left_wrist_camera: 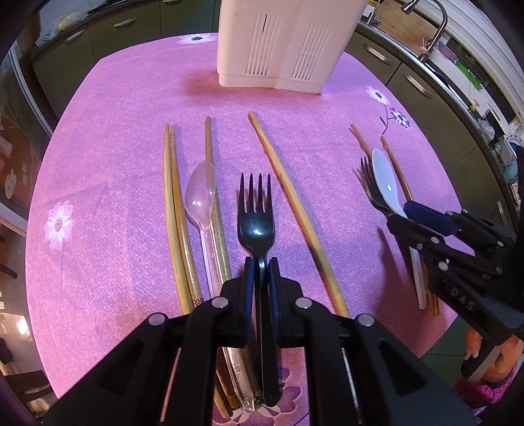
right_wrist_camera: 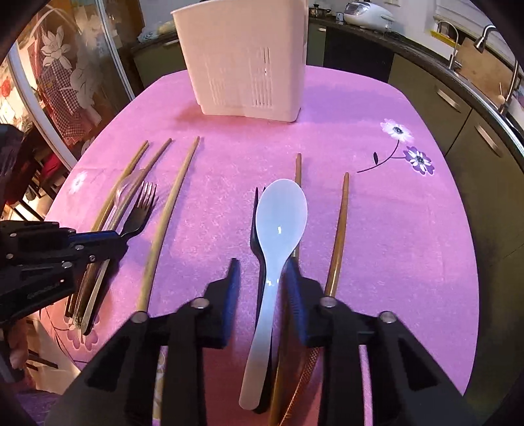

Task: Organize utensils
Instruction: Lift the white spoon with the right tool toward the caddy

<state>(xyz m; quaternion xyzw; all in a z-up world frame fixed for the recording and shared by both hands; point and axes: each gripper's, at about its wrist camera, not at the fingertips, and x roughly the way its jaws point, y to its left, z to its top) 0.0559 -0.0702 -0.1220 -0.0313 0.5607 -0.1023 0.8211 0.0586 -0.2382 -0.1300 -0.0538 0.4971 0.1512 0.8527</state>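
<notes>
My left gripper point(left_wrist_camera: 261, 267) is shut on the neck of a black plastic fork point(left_wrist_camera: 255, 213), low over the pink tablecloth. It also shows at the left of the right wrist view point(right_wrist_camera: 122, 241). Beside the fork lie a clear plastic spoon point(left_wrist_camera: 200, 196) and several wooden chopsticks point(left_wrist_camera: 294, 209). My right gripper point(right_wrist_camera: 262, 272) is open, its jaws either side of a white spoon point(right_wrist_camera: 278, 222) that lies on a second black fork point(right_wrist_camera: 255, 209). It also shows in the left wrist view point(left_wrist_camera: 401, 213). A white slotted utensil holder point(left_wrist_camera: 281, 42) stands at the far side.
More chopsticks point(right_wrist_camera: 339, 229) lie right of the white spoon. The tablecloth point(left_wrist_camera: 114, 131) covers a rounded table whose edges fall away on all sides. Kitchen cabinets and a sink with a tap point(left_wrist_camera: 435, 29) stand behind and to the right.
</notes>
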